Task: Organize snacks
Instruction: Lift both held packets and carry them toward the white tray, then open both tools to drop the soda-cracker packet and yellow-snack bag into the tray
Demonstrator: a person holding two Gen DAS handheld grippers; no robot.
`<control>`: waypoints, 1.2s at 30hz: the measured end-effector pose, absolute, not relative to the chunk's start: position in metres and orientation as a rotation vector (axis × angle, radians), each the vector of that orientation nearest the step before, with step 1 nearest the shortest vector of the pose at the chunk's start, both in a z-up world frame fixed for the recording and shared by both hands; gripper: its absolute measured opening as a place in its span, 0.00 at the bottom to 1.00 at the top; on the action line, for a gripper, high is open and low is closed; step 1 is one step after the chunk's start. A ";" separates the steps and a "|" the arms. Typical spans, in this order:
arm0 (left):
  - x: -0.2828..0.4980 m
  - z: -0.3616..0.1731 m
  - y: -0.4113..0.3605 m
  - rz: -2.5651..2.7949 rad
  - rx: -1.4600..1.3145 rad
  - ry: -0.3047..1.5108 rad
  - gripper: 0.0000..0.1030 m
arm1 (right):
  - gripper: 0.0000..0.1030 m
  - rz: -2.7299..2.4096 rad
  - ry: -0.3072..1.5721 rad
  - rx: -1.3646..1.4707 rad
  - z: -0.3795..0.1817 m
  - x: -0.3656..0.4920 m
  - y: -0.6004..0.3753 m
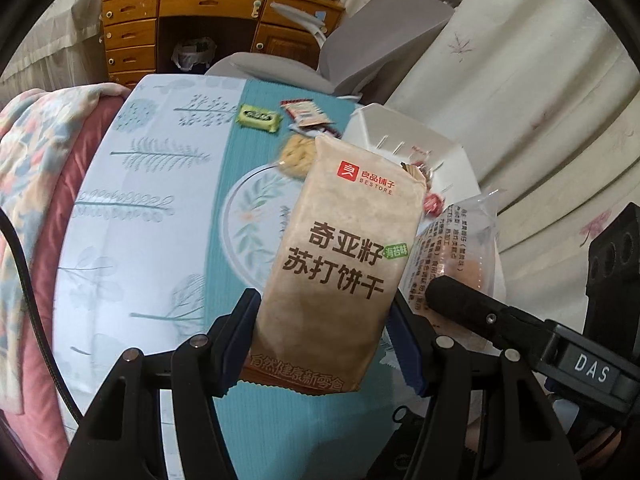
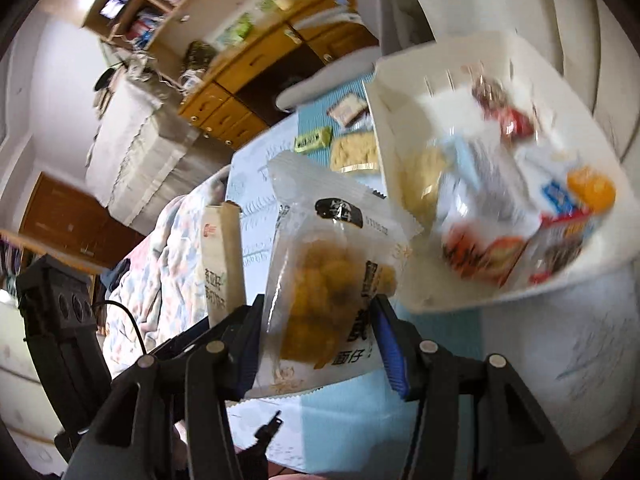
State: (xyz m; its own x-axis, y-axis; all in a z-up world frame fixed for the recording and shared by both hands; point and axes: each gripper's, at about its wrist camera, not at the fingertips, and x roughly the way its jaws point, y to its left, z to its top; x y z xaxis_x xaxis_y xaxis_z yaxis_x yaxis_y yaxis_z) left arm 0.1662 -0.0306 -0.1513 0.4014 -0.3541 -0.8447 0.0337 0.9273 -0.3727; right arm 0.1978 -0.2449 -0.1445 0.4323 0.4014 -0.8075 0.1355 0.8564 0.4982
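Two packets are up off the bed, one in each gripper. In the left wrist view the left gripper (image 1: 320, 344) has its blue-padded jaws pinching the lower part of a beige cracker packet (image 1: 344, 256), which stands tilted through the centre of the frame with its printed face toward the camera. Behind it, right of centre, the white bin (image 1: 404, 136) sits on the teal and pale leaf-print bedspread (image 1: 140, 208). At upper centre of that frame a green wrapped snack (image 1: 259, 117), a red and white packet (image 1: 306, 114) and a pale yellow snack (image 1: 296, 154) lie on the bedspread just beside the bin's left wall. The right gripper's dark arm enters from the lower right, with the clear packet's back showing above it.

In the right wrist view the right gripper (image 2: 320, 344) has its jaws closed on the sides of a clear packet of yellow snack pieces (image 2: 332, 280), held upright at centre frame. The cracker packet appears edge-on just left of it. The bin fills the upper right, tilted in the frame and blurred, with several wrapped snacks (image 2: 520, 208) piled inside. A wooden desk with drawers (image 1: 132, 32) stands at the upper left of the left wrist frame, with a grey chair (image 1: 360, 48) at the bed's far edge.
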 end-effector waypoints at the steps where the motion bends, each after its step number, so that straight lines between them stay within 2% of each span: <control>1: 0.167 -0.151 -0.036 -0.250 -0.323 1.135 0.60 | 0.50 0.185 1.118 0.529 -0.142 0.198 -0.251; 13: 0.197 -0.150 -0.115 -0.274 -0.340 1.098 0.60 | 0.50 0.162 1.024 0.346 -0.118 0.200 -0.325; 23: 0.225 -0.153 -0.165 -0.305 -0.319 1.080 0.57 | 0.53 0.060 1.024 0.297 -0.125 0.209 -0.388; 25: 0.227 -0.155 -0.170 -0.301 -0.322 1.088 0.58 | 0.57 0.058 1.033 0.294 -0.128 0.210 -0.395; 27: 0.228 -0.158 -0.172 -0.294 -0.322 1.107 0.60 | 0.72 0.053 1.027 0.282 -0.127 0.209 -0.399; 29: 0.228 -0.160 -0.172 -0.282 -0.321 1.121 0.61 | 0.77 0.044 1.013 0.283 -0.126 0.208 -0.403; 36: 0.220 -0.160 -0.158 -0.236 -0.339 1.135 0.70 | 0.77 0.067 1.045 0.328 -0.130 0.207 -0.401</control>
State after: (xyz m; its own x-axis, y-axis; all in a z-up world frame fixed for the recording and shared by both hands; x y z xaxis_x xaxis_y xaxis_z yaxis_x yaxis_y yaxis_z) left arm 0.2204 -0.1582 -0.1601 0.4062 -0.3533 -0.8427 0.0128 0.9244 -0.3813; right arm 0.2067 -0.4014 -0.1303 0.5046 0.2090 -0.8377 0.1003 0.9495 0.2973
